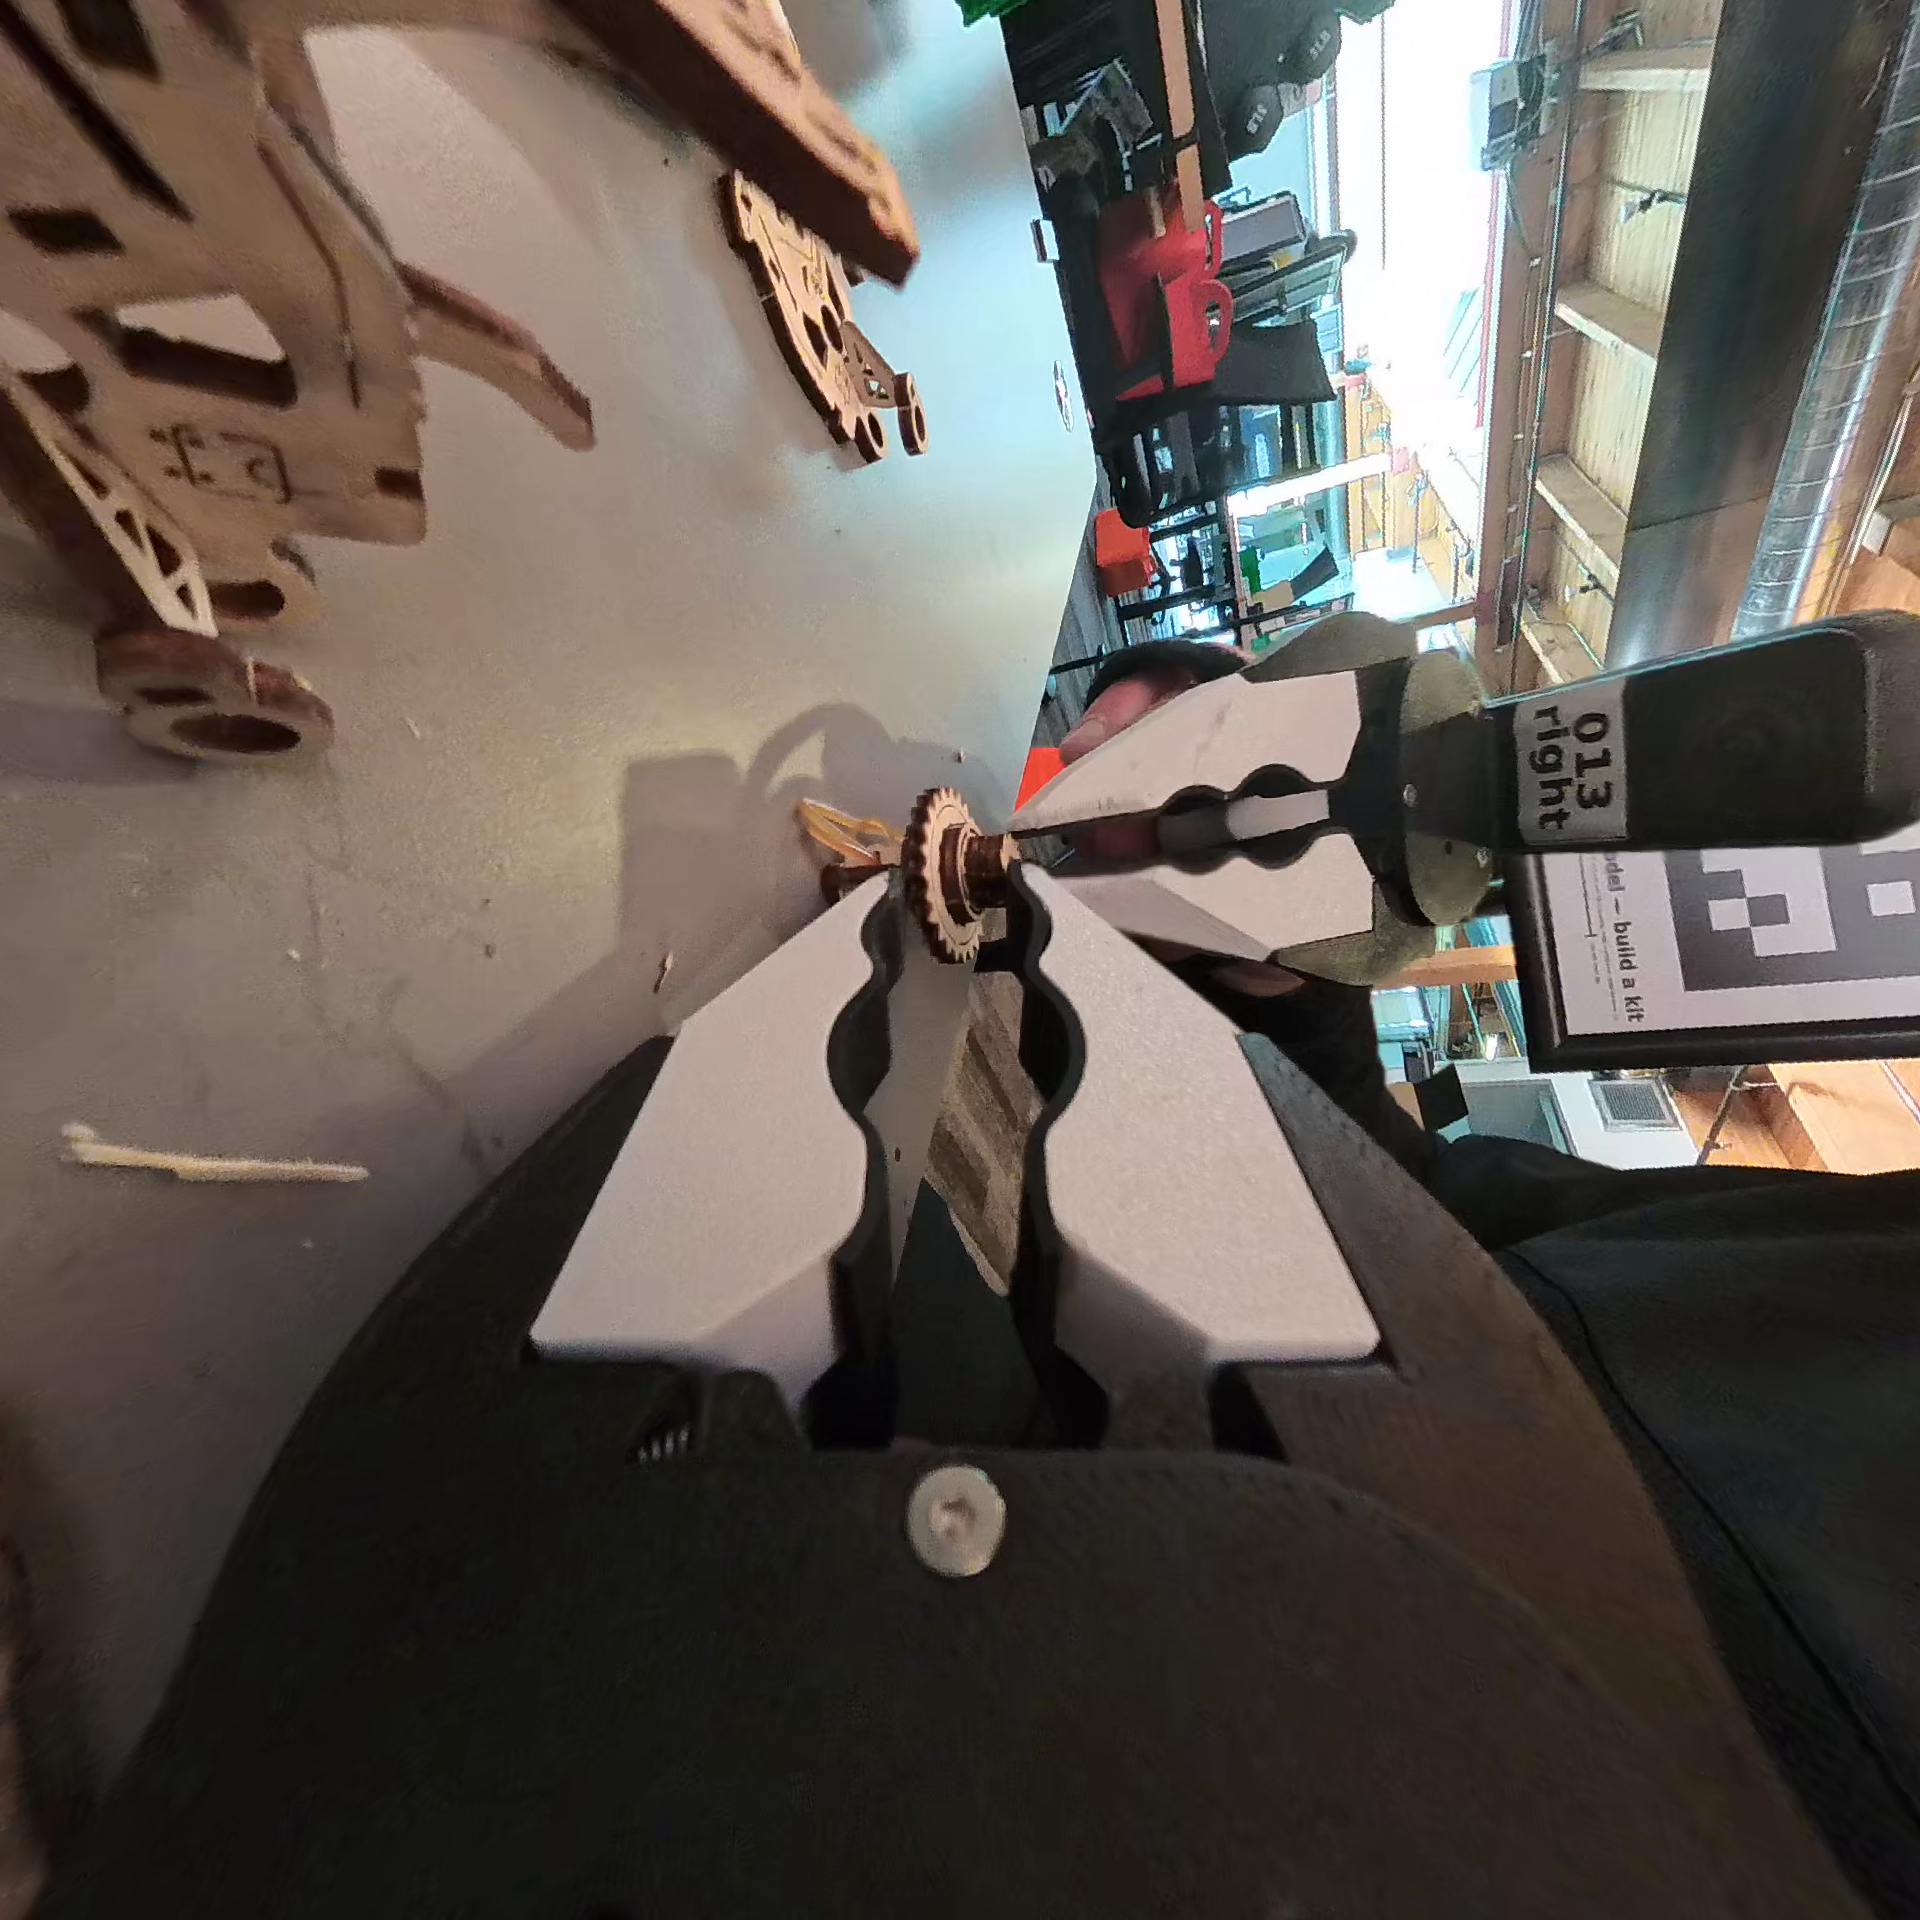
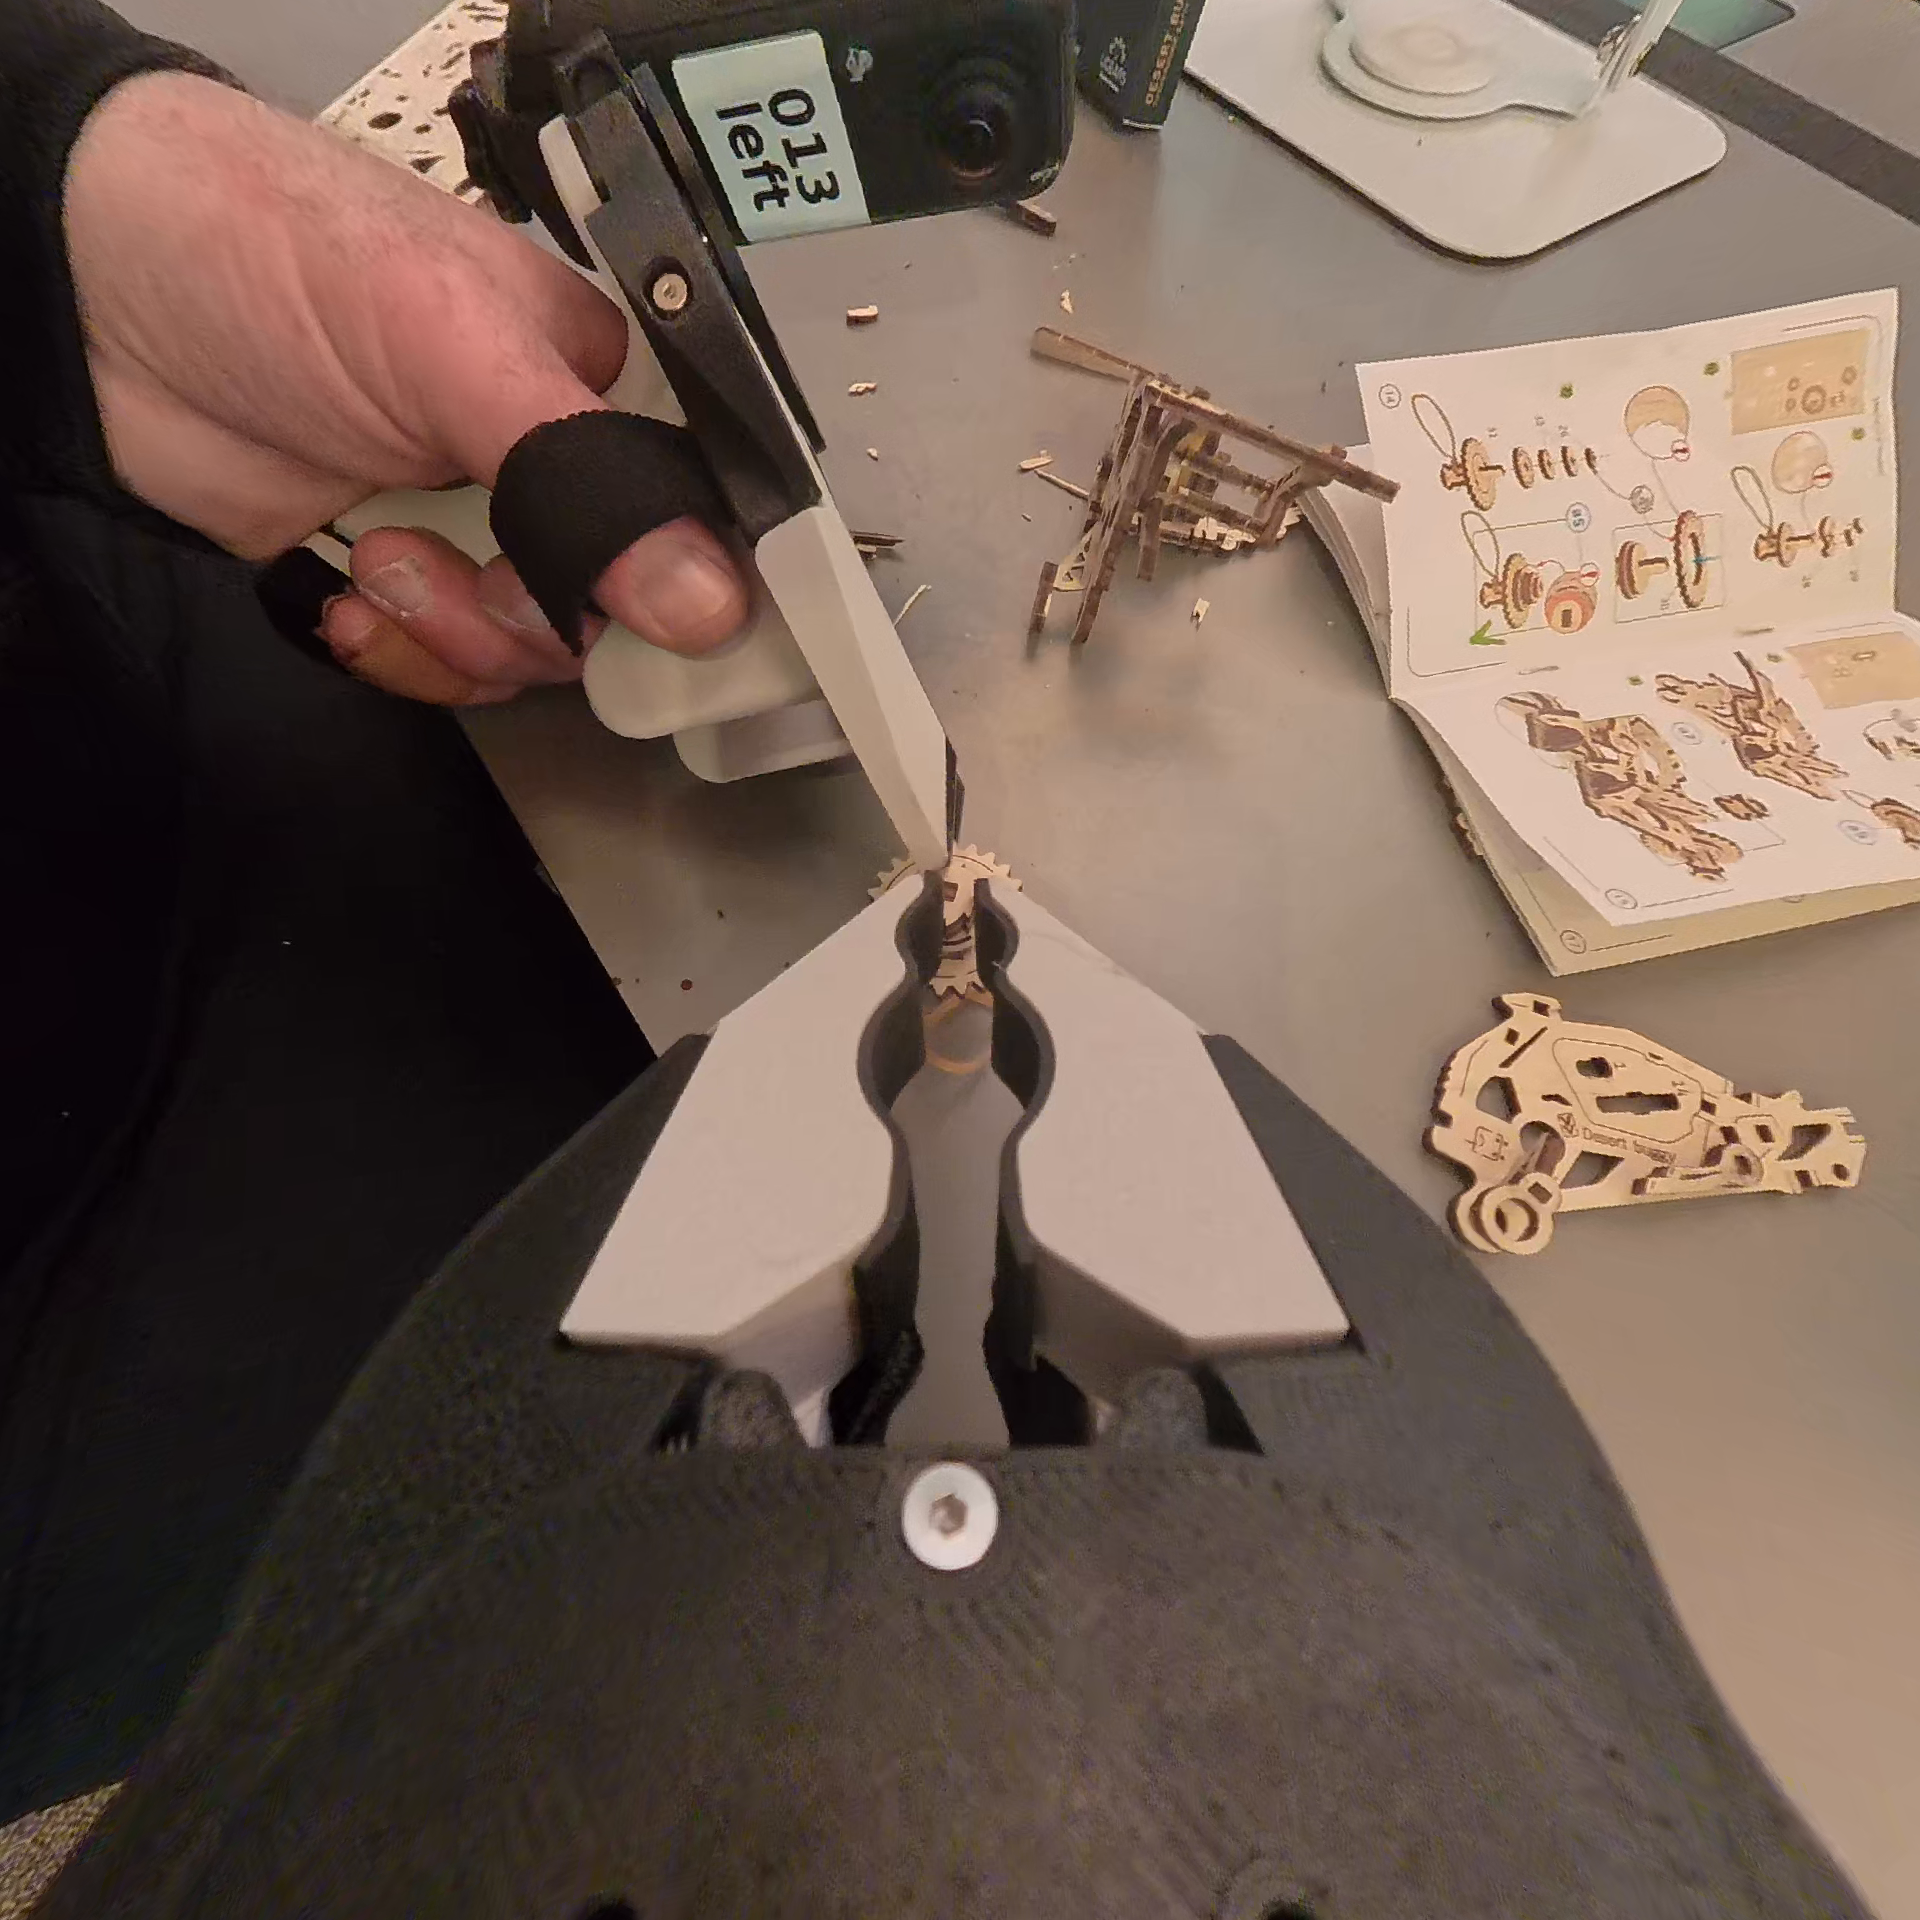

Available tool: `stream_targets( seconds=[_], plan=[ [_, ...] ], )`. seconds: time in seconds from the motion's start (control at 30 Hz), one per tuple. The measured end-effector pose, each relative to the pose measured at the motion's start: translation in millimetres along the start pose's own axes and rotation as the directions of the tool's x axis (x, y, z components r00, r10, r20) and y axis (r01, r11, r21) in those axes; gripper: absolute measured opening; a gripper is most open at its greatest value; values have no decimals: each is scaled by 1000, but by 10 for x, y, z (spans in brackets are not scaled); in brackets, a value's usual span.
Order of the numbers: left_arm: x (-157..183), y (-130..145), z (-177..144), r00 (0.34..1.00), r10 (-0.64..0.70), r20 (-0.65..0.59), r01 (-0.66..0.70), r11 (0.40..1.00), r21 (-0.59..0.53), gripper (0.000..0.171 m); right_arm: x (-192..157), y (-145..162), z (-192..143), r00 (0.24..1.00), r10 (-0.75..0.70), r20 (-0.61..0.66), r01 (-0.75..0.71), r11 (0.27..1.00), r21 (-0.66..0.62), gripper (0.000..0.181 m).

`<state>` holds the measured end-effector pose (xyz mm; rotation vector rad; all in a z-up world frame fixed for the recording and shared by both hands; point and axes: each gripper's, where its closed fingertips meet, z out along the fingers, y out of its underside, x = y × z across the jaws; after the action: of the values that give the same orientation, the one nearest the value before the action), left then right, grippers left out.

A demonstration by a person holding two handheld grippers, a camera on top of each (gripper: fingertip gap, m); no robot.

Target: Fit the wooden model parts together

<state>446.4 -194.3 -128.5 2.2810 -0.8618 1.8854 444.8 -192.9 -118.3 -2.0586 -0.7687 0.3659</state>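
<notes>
Right wrist view alone shows the booklet; both grippers' jaws pinch the gear assembly.

Left gripper and right gripper tips meet, jaws nearly closed; bare hand squeezes left handle.

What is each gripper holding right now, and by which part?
Both grip one small wooden gear assembly. The left gripper pinches it at the toothed wheel; the right gripper closes on the axle end beside the wheel.
</notes>
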Motion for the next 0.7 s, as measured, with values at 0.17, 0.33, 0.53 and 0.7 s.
stream_targets(
  seconds=[0.17,0.33,0.53,0.7],
  plan=[
    [-4,-24,12,1000,7,2,-7,1000,6,16,0,43,-3,999,40,16,-41,997,68,9],
    [-6,-26,14,1000,19,5,-19,1000,2,16,1,54,1,999,48,9,-49,997,63,8],
    [-5,-20,18,999,39,11,-39,999,2,16,-3,80,4,998,62,-1,-62,997,35,8],
    [-6,-19,20,998,59,19,-59,998,-1,16,-5,90,8,997,76,-2,-76,997,15,8]
  ],
)
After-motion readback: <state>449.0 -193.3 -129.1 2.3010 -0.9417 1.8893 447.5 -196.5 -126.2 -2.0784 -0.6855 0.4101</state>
